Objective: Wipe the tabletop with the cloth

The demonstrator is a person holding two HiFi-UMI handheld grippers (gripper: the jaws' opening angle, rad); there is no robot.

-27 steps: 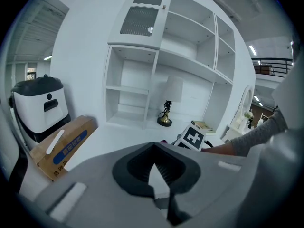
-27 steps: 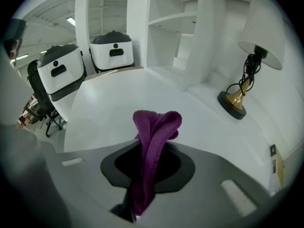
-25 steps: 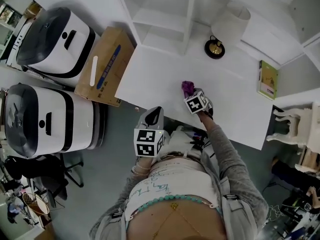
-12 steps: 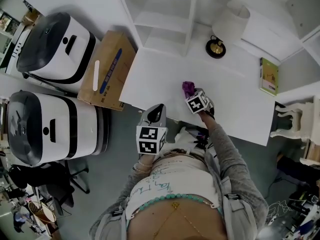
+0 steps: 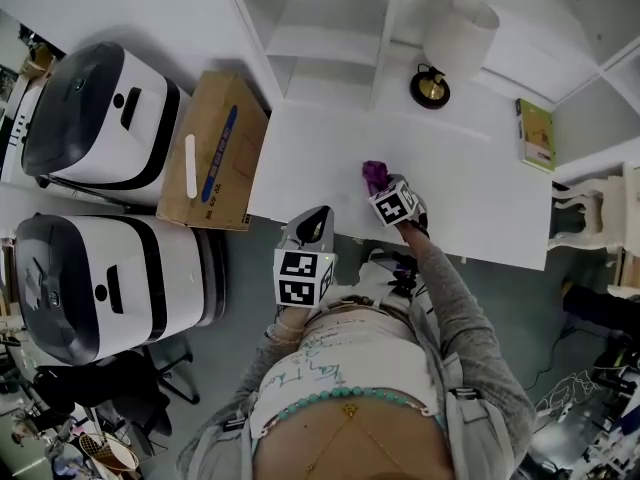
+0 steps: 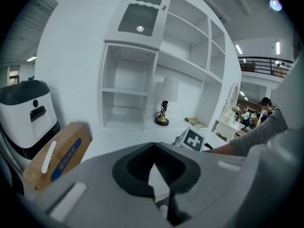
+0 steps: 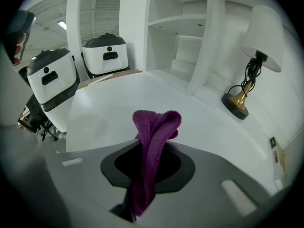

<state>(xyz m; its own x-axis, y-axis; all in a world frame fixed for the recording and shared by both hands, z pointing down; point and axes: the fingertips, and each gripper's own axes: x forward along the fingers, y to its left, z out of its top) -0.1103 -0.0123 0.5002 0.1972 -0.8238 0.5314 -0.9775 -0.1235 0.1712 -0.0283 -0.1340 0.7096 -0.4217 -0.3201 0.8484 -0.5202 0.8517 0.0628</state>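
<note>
Right hand-held gripper (image 5: 384, 186): jaws are clamping tight on the purple cloth (image 5: 375, 175). The right gripper view is showing what the head view is not: the cloth is running down between the jaws, and its folded end is bunching up past their tips. Whether that end is touching the bench (image 5: 470, 203) I cannot tell.

The head view is placing this hand-held gripper over the bench, just inside the front edge, with the cloth sticking out ahead of it. A grey sleeve (image 5: 455, 313) is trailing behind it.

Left hand-held gripper (image 5: 311, 228): it is hanging off the bench, back and to the left of the right one, close to the person's body. Its own view is showing the jaws closed together with nothing between them.

That view is also catching the right one's marker cube (image 6: 193, 140) ahead and to its right, and a box (image 6: 54, 156) on its left.

A lamp (image 5: 455, 43) is standing well ahead of the right hand-held gripper, and a book (image 5: 536, 135) is lying far off to its right.
</note>
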